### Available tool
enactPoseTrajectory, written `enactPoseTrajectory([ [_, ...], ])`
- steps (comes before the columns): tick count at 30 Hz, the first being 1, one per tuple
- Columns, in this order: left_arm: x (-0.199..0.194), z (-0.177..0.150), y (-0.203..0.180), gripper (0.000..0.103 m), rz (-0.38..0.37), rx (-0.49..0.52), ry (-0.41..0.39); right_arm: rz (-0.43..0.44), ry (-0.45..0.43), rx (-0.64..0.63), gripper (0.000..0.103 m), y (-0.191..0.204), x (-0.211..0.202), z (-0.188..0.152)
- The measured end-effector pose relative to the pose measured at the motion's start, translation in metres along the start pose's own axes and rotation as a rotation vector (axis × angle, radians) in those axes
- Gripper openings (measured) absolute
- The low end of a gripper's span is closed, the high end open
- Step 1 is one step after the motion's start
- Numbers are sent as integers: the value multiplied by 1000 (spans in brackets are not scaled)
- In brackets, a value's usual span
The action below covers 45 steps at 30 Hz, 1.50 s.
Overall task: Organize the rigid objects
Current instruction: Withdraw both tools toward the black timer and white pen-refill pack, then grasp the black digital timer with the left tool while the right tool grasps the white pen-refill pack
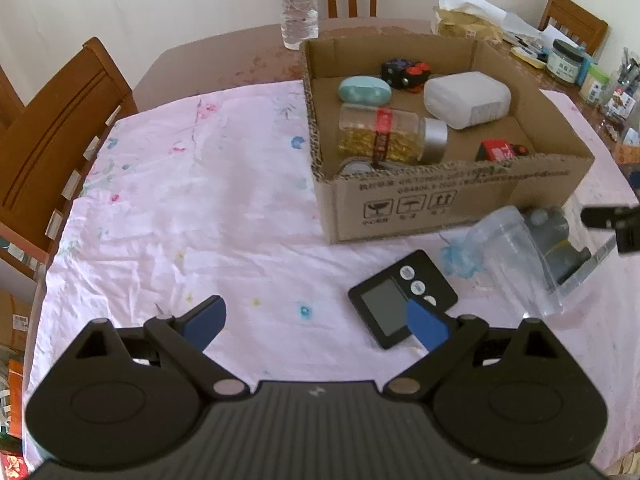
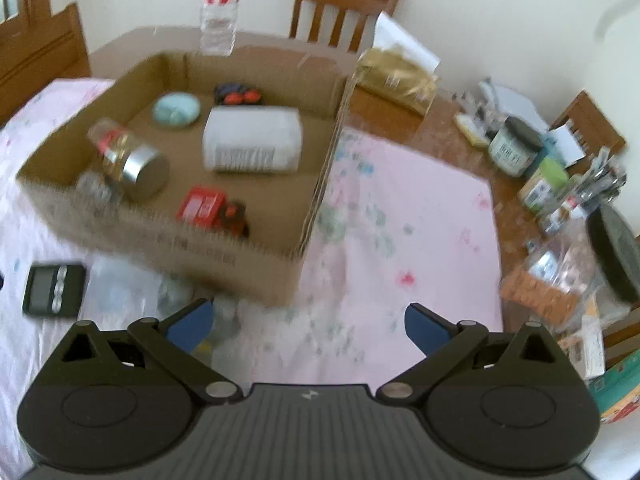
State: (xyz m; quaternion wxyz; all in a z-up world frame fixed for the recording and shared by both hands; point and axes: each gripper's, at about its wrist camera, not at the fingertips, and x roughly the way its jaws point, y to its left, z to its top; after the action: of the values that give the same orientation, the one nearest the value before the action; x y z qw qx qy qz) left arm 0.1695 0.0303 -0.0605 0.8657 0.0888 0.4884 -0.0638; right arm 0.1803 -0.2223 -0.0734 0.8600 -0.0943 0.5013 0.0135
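Note:
A cardboard box (image 1: 440,196) on the pink cloth holds a teal case (image 1: 364,90), a white tub (image 1: 468,98), a glass jar of yellow capsules (image 1: 392,134), a red tape measure (image 1: 500,150) and a black-red toy (image 1: 404,72). In front of the box lie a black digital timer (image 1: 400,300), a clear plastic cup (image 1: 516,256) and a grey figure (image 1: 556,240). My left gripper (image 1: 316,322) is open and empty, just left of the timer. My right gripper (image 2: 306,326) is open and empty, over the cloth by the box's near right corner (image 2: 296,264). The timer also shows in the right wrist view (image 2: 54,290).
A water bottle (image 1: 298,0) stands behind the box. Wooden chairs (image 1: 52,140) ring the table. Jars, a paper bag (image 2: 396,74) and clutter (image 2: 560,184) crowd the table's right side. The right gripper's tip shows at the left wrist view's right edge (image 1: 612,220).

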Motion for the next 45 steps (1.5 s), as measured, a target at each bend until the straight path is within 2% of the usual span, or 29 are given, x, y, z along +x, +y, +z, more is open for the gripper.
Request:
enactPoseTrajectory([
  [4,-5,-3,-8,97,3,0,-1,2,7,-22,103,1,-2,-9],
  [16,-22,-19,-30,97,35,30,4,94,3,-31,103,-2,-16,-39],
  [19,-21,-18,-30,97,19,44,7,127,1,-48,103,5,-18,-46],
  [24,-7,-12,-30,97,-17,95,14,136,19,-68,103,26,-13,-64],
  [28,4,-11,-28,97,-60,134,23,112,21,-57,103,42,-9,-71],
  [33,27,-12,-25,97,-110,156,61,40,36,-93,103,57,-1,-76],
  [38,47,-14,-18,98,-63,183,91,40,58,-49,103,45,3,-75],
  [42,50,-13,-1,100,-57,130,89,30,72,-30,103,36,6,-74],
  [45,52,-11,11,101,-19,97,78,23,74,-21,103,32,7,-75],
])
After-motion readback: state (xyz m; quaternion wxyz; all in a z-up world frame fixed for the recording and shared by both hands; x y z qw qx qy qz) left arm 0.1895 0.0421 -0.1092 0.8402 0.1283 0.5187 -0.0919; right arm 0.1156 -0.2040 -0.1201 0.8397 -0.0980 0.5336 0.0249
